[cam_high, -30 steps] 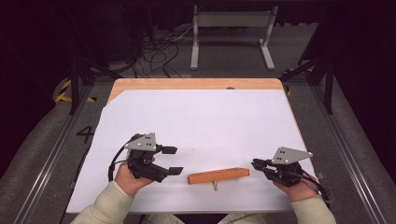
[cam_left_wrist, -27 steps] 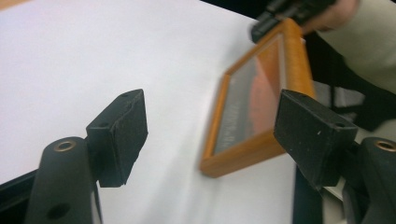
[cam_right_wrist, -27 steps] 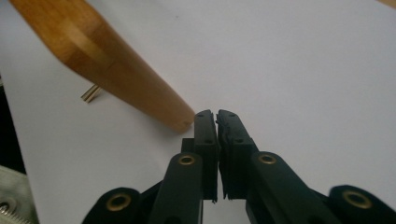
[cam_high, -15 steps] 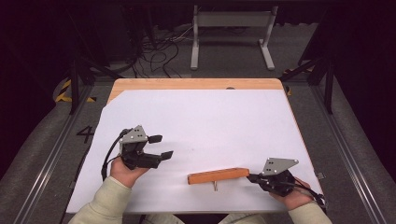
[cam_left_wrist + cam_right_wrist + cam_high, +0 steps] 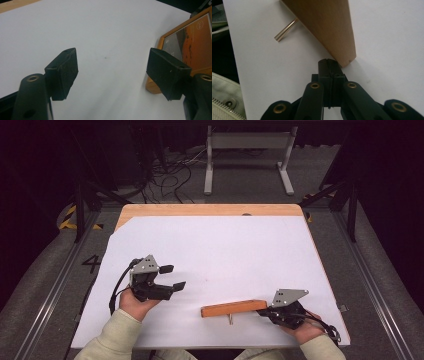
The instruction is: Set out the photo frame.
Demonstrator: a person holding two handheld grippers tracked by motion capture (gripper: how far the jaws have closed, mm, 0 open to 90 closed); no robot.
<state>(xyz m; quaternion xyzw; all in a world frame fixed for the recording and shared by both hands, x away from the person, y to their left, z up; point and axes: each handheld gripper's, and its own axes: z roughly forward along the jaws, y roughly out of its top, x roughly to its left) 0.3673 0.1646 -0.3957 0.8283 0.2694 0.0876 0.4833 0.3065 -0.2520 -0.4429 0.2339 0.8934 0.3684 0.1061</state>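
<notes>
A wooden picture frame [image 5: 233, 308] stands on edge on the white sheet near the table's front, with a thin brass peg [image 5: 230, 319] sticking out toward the person. My right gripper [image 5: 261, 311] is shut with nothing between its jaws. In the right gripper view its tip [image 5: 329, 65] sits right at the bottom corner of the frame's [image 5: 329, 25] end, beside the peg [image 5: 286, 30]. My left gripper [image 5: 174, 277] hovers left of the frame, open and holding nothing. In the left gripper view its jaws [image 5: 112, 72] stand wide apart, and the frame's orange picture [image 5: 192, 45] shows at the right.
The white sheet [image 5: 220, 250] covers a wooden table whose far edge [image 5: 210, 210] is bare. A metal stand [image 5: 247, 150] and cables lie on the floor beyond. Rails run along both sides. A pale sleeve [image 5: 222, 92] shows near the right gripper.
My right gripper has sunk and moved left to the frame's right end. The left hand shifted slightly left and back, its jaws still wide.
</notes>
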